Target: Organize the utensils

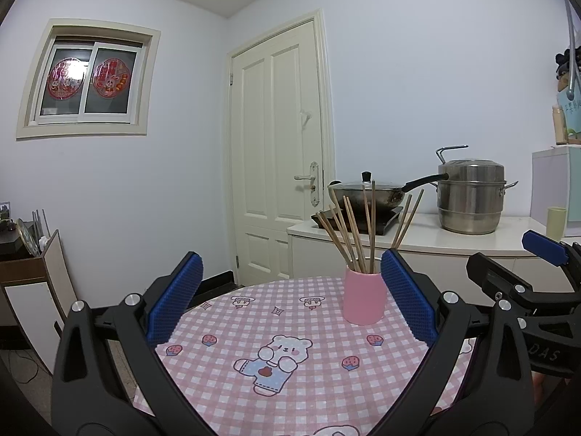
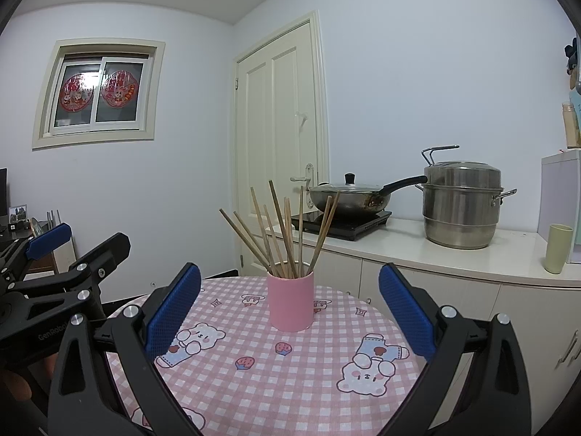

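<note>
The fingers (image 1: 406,298) of the left gripper (image 1: 290,298) are spread wide and nothing is held; the fingers (image 2: 174,309) of the right gripper (image 2: 290,305) are likewise released and empty. Both are kept back over the near table (image 2: 290,381), judged clear of the work. The pink cup (image 2: 290,299) is seen upright at frame centre, with the chopsticks (image 2: 287,232) fanned inside it. Sorting is judged essentially done.

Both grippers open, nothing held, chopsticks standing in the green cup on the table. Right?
Not quite: the chopsticks stand in the pink cup on the table; the right wrist view shows it. Both the left gripper and right gripper are open and empty.
</note>
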Tool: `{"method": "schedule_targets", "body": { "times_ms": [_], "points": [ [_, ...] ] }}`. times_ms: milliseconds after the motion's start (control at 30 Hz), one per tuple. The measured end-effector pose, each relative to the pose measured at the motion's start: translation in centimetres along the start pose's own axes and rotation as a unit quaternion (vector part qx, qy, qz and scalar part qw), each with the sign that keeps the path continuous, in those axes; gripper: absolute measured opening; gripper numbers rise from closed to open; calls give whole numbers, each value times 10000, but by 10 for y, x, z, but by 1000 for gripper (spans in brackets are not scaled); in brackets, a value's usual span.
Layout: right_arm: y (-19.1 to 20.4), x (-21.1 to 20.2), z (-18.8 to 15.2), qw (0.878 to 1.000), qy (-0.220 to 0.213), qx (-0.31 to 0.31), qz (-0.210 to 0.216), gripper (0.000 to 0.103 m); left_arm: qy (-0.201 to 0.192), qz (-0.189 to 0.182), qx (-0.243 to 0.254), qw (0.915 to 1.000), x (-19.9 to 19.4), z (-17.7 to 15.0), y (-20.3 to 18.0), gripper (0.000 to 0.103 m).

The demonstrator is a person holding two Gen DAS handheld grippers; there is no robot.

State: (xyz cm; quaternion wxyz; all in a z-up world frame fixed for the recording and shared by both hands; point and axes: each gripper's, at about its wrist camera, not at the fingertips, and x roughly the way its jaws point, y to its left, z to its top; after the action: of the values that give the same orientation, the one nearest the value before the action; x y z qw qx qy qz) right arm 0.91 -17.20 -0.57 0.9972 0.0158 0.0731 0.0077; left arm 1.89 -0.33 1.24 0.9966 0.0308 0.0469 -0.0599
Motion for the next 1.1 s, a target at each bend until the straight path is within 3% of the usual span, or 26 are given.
{"method": "schedule_targets", "body": {
  "times_ms": [1100],
  "points": [
    [2, 3, 2, 10000, 5, 3, 43, 95, -21, 44, 12, 10000, 2, -1, -2, 97]
  ]
}}
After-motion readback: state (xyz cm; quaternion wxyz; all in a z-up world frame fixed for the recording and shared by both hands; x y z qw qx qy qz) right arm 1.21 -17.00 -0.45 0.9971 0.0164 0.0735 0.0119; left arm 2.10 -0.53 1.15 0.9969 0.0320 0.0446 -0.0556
